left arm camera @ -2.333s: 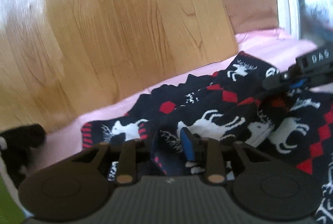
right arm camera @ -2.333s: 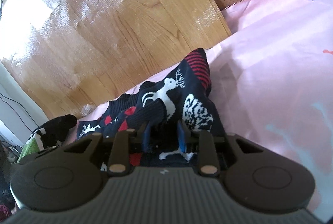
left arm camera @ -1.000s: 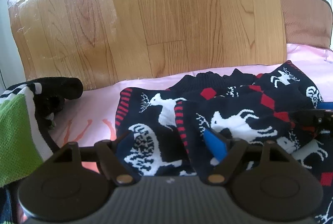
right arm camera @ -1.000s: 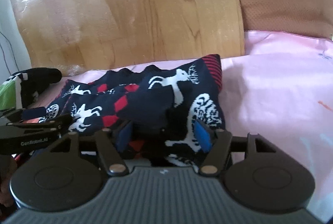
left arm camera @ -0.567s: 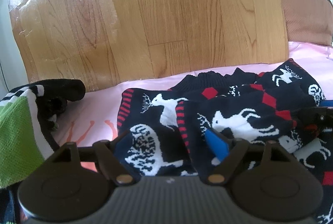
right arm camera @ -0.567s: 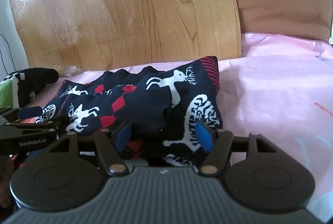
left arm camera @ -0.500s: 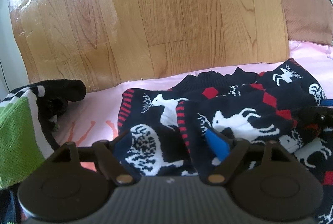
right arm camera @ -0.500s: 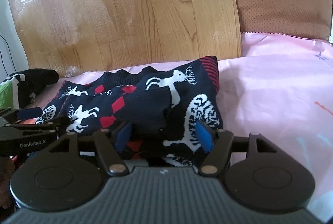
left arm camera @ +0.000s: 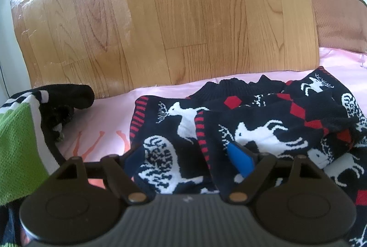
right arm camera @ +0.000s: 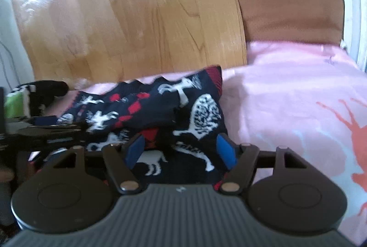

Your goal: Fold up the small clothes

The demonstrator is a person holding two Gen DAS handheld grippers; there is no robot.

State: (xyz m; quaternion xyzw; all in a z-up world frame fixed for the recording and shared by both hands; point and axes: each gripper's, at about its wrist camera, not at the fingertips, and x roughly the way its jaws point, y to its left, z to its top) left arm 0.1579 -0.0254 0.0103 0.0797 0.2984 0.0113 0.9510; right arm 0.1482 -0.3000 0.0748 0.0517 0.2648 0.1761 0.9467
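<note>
Both grippers, left (left arm camera: 188, 155) wide, right (right arm camera: 181, 150) opening, had released the sweater (left arm camera: 263, 118); next, regrasp at six o'clock.

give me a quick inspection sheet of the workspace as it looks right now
surface: pink sheet with orange prints, bare to the right of the knit.
job's things: navy reindeer sweater, rumpled on the sheet, sleeves laid over the body.
clutter: green, white and black garment heaped at the left edge.
grippers: left gripper open over the sweater's near edge; right gripper opening, knit between the blue pads, not pinched.
cables: thin dark cord on the far-left wall, blurred.
surroundings: wooden board upright behind; brown mesh panel beside it.
</note>
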